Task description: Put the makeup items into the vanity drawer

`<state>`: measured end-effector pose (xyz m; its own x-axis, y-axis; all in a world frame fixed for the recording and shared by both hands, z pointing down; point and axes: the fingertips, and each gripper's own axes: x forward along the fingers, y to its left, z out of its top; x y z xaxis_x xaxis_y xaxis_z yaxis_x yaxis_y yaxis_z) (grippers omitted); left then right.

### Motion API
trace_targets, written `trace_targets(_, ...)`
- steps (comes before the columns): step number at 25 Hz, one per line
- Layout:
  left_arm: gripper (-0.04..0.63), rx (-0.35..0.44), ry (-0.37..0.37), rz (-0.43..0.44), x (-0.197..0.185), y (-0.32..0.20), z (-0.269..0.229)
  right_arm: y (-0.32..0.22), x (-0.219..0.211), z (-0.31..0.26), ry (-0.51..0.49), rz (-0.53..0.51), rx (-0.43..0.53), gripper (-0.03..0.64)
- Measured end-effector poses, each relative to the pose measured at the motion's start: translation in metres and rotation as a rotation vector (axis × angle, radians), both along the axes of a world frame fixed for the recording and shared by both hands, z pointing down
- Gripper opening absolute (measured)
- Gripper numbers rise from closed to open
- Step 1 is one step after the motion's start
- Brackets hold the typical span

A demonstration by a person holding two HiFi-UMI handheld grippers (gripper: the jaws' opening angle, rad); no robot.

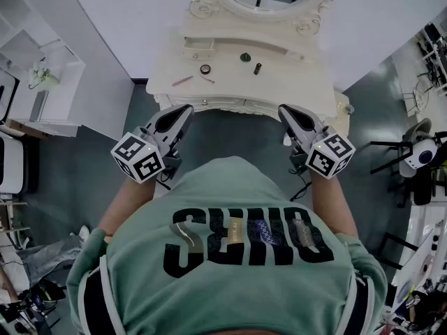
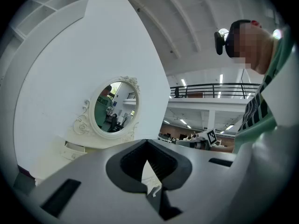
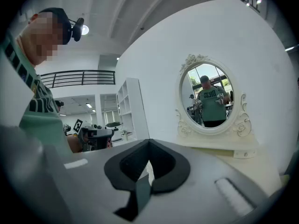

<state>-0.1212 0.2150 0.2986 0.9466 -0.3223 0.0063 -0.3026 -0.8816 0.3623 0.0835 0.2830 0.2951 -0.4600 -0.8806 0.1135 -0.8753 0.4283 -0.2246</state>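
The left gripper (image 1: 187, 108) and right gripper (image 1: 283, 109) hang at the near edge of the cream carved desk (image 1: 297, 82), each pressed together on nothing. Farther in lie a thin pink pencil (image 1: 183, 80), a round compact (image 1: 205, 69), a dark green pot (image 1: 245, 57) and a dark tube (image 1: 258, 68), near the small cream drawer (image 1: 199, 44).

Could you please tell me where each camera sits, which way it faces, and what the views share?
Head view: on the person's head, looking steeply down at the vanity; shows the shirt, the left gripper and the right gripper.
Left gripper view: on the left gripper, looking along its shut jaws at the mirror; shirt at right.
Right gripper view: on the right gripper, looking along its shut jaws at the mirror; shirt at left.
Shared: all three show the mirror and the shirt.
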Motion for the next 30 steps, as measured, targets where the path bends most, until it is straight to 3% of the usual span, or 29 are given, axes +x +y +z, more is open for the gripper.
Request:
trace_targets(13, -0.002, 0.004, -0.006, 0.015, 0.008, -0.005, 0.001, -0.004, 0.012, 0.0, -0.015, 0.021, -0.003, 0.008)
trace_targets(25, -0.002, 0.016, -0.016, -0.007, 0.056, 0.001, -0.003, -0.002, 0.065, 0.006, -0.055, -0.001, -0.018, 0.009)
trace_targets(30, -0.002, -0.021, -0.025, -0.041, 0.076, 0.006, 0.006, -0.009, 0.087, 0.013, -0.069, -0.037, -0.027, 0.009)
